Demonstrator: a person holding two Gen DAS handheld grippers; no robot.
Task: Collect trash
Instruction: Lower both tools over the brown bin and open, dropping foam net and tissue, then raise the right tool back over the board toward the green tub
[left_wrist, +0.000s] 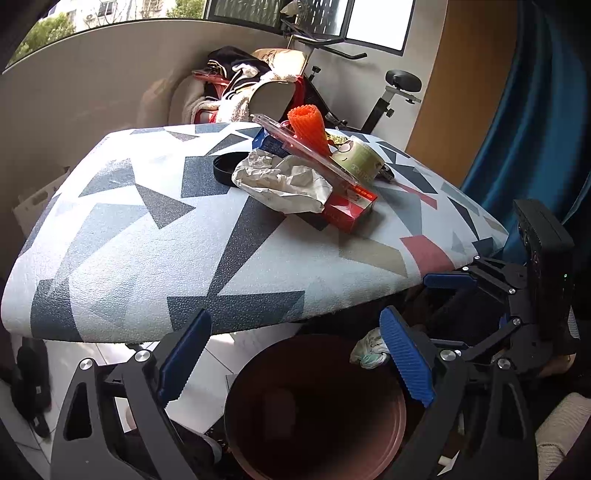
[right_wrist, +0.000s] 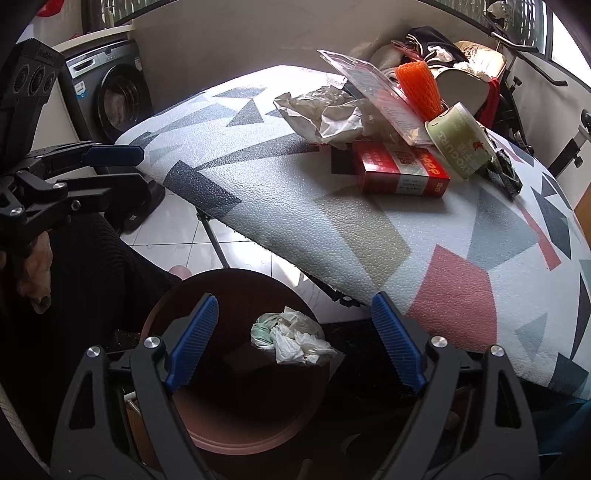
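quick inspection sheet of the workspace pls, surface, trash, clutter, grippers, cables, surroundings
surface: patterned board, mostly bare
job's things: bin below board edge; tissue wad over the bin; paper bag, red box, orange net, cup and plastic pack piled on board
clutter: clothes heap behind board
grippers: left gripper and right gripper over bin, jaws open, empty
cables: nothing seen
surroundings: washer, exercise bike, blue curtain

crumpled paper bag (left_wrist: 284, 181), glossy red carton (left_wrist: 349, 210)
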